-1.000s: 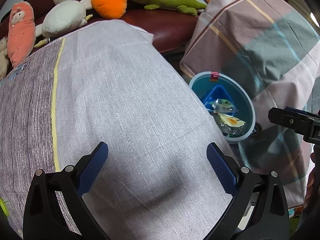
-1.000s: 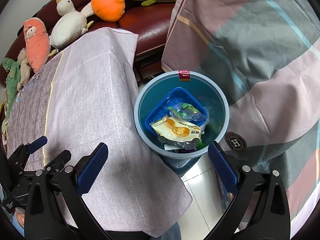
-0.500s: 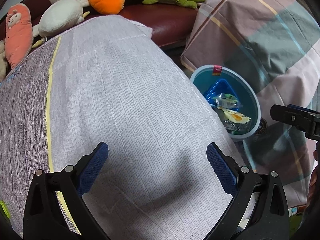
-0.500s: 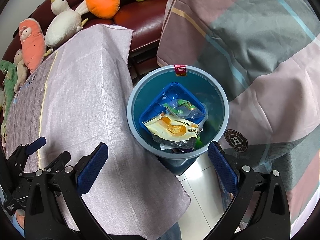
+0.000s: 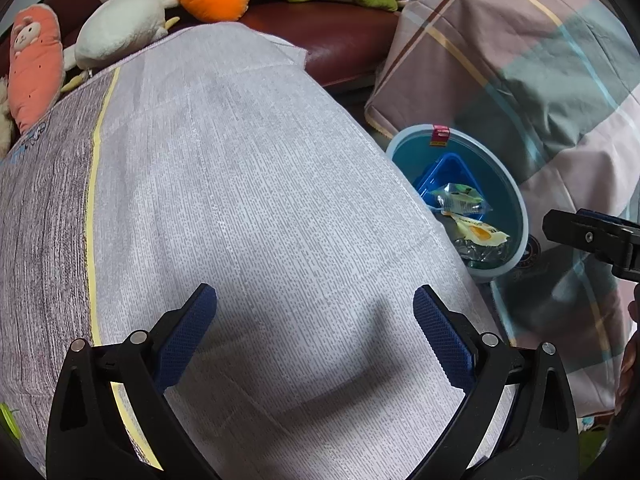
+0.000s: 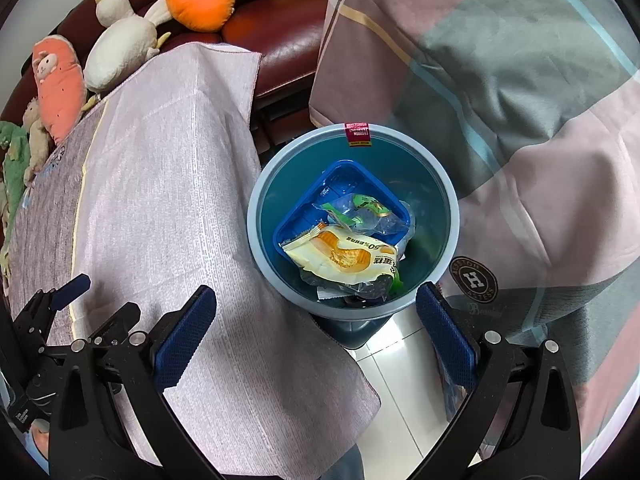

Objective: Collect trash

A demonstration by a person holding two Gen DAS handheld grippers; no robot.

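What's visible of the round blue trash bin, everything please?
The round blue plastic trash bin stands upright on pale floor tiles between the cloth-covered table and the plaid bedding. Pale rim, darker teal inside, a red label at the far rim. It holds a blue plastic tray and snack wrappers. Nothing grips it.

Ahead of the right gripper [image 6: 316, 316] stands the bin [image 6: 256, 216], wrappers [image 6: 340, 256] lying on a tray [image 6: 304, 216] inside it. The cloth-covered table [image 6: 172, 184] lies to its left, the draped quilt [image 6: 500, 80] to its right, plush toys [image 6: 120, 52] on the sofa [image 6: 280, 40] beyond (the left gripper [image 5: 316, 316] hangs over that table).
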